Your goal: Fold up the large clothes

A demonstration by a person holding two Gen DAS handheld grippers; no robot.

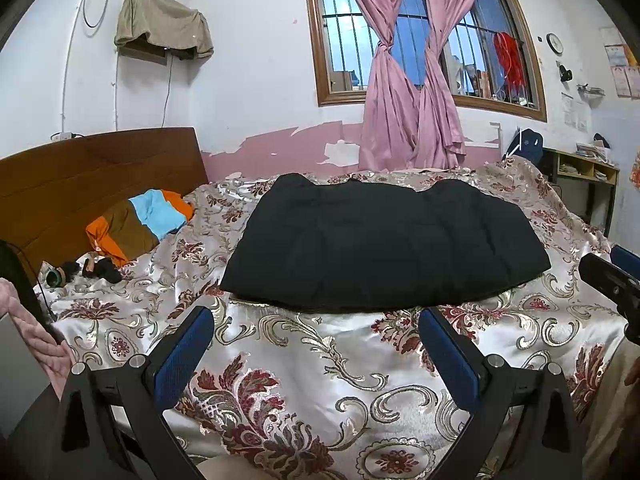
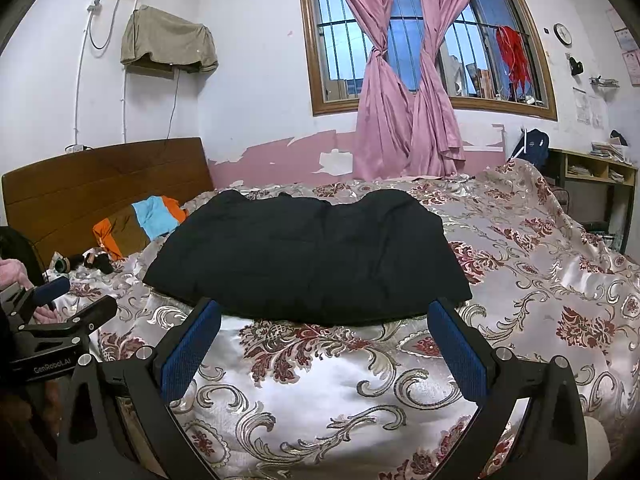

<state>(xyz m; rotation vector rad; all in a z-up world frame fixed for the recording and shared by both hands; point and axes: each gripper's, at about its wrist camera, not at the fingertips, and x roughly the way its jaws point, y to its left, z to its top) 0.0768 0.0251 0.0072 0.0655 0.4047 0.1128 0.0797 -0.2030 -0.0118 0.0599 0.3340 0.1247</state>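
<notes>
A: Left gripper (image 1: 316,344) — its blue-padded fingers (image 1: 182,354) are standing wide apart, gripping nothing, hovering over the floral bedspread (image 1: 304,392).

B: Noted. Right gripper (image 2: 324,340)?

A: It is doing the same: jaws spread wide, nothing between them, and it is hanging over the bedspread just beside the left one.

B: Position of the garment?

A: The black garment (image 1: 380,244) is lying flat on the bedspread just ahead of both sets of fingertips, its near edge lying just beyond them, apart from the pads. From the left gripper it is lying ahead and slightly right; from the right gripper, ahead and slightly left.

B: Anything further out?

A: An orange, brown and blue cloth (image 1: 140,224) is resting far ahead-left by the wooden headboard (image 1: 92,176). Pink curtains (image 1: 404,80) are hanging at the window beyond the garment.
</notes>
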